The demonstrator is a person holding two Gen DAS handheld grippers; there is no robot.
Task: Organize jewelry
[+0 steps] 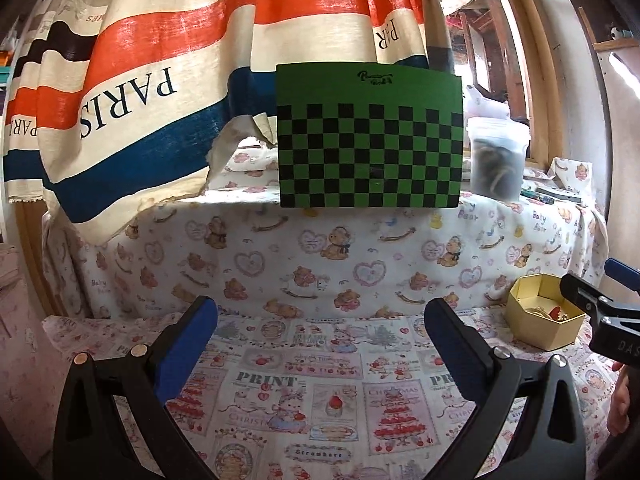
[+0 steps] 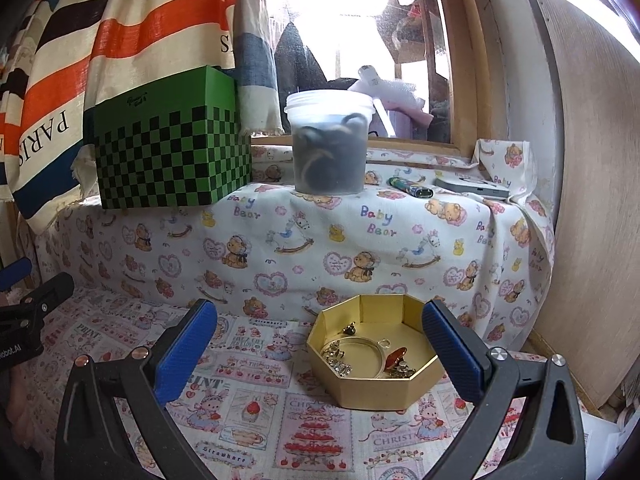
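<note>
Ahead of right gripper (image 2: 320, 354), fingers wide apart, empty: gold box (image 2: 374, 354) of jewelry (image 2: 340, 354) on cloth, between the tips. Left gripper (image 1: 320, 354) likewise spread, empty, farther off, box to its right.

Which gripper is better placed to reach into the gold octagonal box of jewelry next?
Right. The right gripper is open with the gold octagonal box directly ahead between its fingers; the left gripper, also open, faces bare cloth, box off to its right.

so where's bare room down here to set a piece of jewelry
The printed cloth left of the gold octagonal cardboard box lies bare, across to the left gripper. The upper ledge is crowded: green checkered box, translucent plastic tub, lighter.
</note>
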